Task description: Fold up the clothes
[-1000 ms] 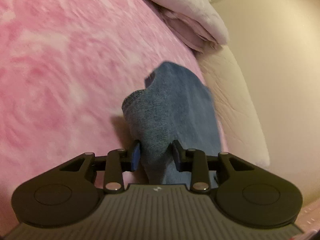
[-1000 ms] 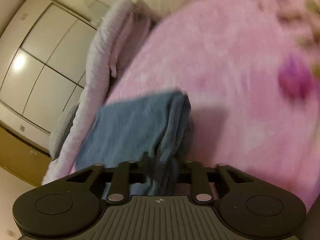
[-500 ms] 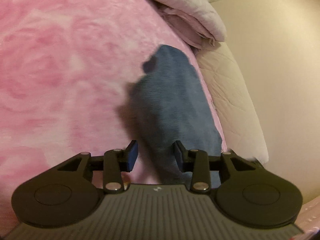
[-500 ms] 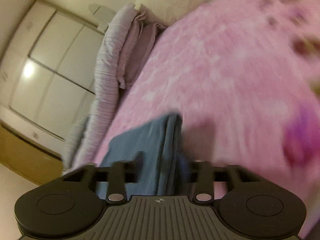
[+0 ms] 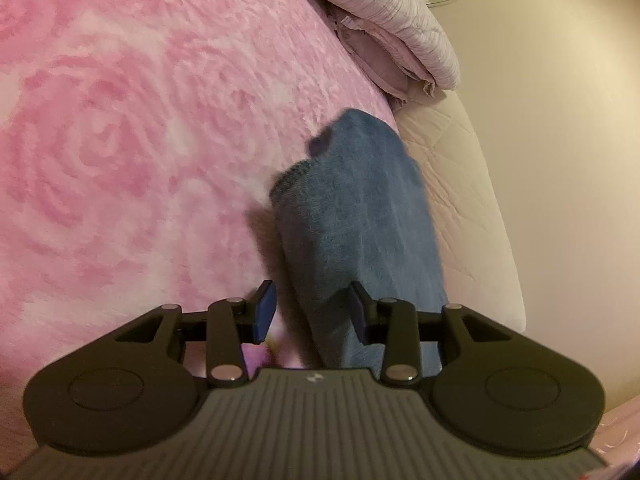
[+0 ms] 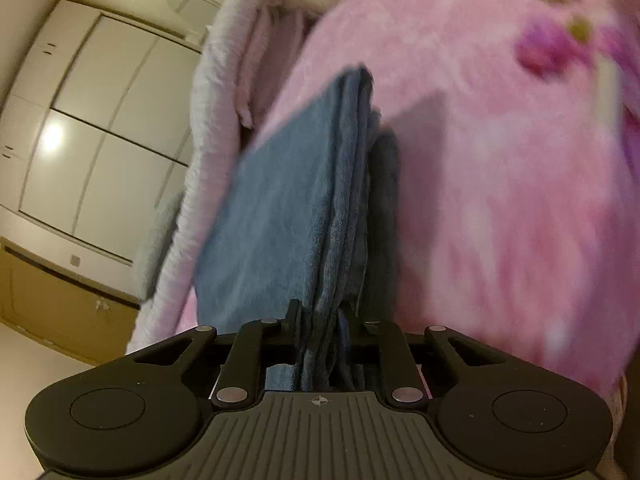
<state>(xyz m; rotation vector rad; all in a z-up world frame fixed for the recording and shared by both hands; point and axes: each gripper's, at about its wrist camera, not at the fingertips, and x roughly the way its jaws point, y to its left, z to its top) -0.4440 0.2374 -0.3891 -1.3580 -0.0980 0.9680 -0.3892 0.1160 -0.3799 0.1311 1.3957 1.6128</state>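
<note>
The left gripper [image 5: 311, 312] stands with jaws spread; the folded blue garment [image 5: 360, 216] passes between them, against the right pad, clear of the left. It lies on the pink rose-patterned blanket [image 5: 140, 140] at the bed's right edge, pillows [image 5: 384, 24] beyond. The right gripper [image 6: 325, 316] is closing, pinching the garment's [image 6: 288, 200] stacked edges. Only its view shows the white wardrobe doors [image 6: 100, 120] far left.
</note>
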